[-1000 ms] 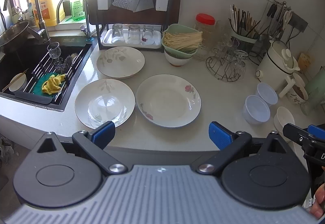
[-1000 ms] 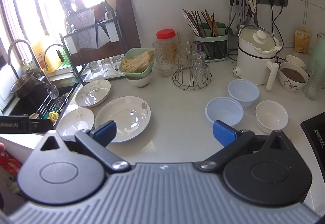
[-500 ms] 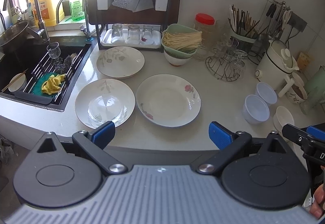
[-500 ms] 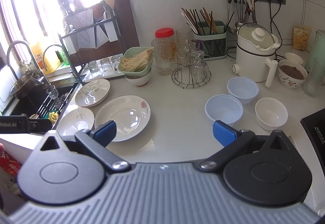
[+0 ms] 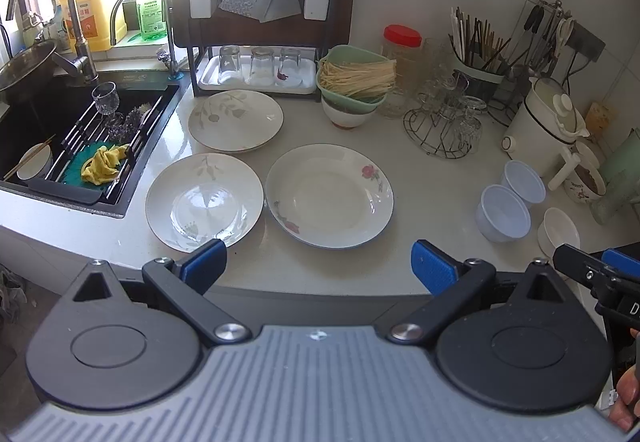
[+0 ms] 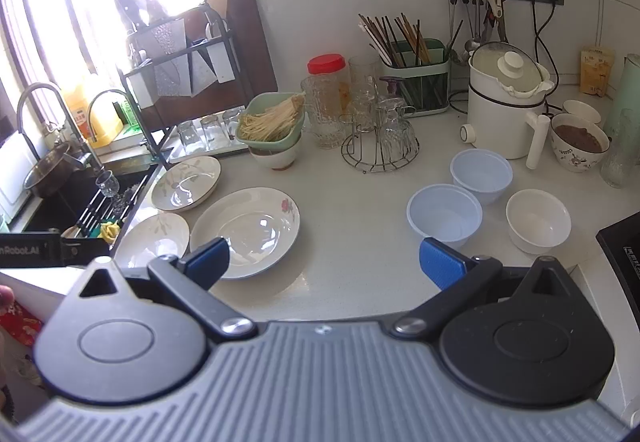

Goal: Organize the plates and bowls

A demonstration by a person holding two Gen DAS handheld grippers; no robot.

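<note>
Three white plates lie on the counter: a rose-patterned plate, a leaf-patterned plate to its left by the sink, and another leaf-patterned plate behind. Two pale blue bowls and a white bowl stand to the right. My left gripper is open and empty at the counter's front edge, before the plates. My right gripper is open and empty, between the rose plate and the blue bowls.
A sink with a rack, glass and cloth lies left. A dish rack with glasses, a green bowl of noodles, a wire glass stand, a white kettle pot and a chopstick holder line the back.
Both grippers have shifted only slightly; the right view has crept a little forward and down. Both stay open, and nothing on the counter has moved.
</note>
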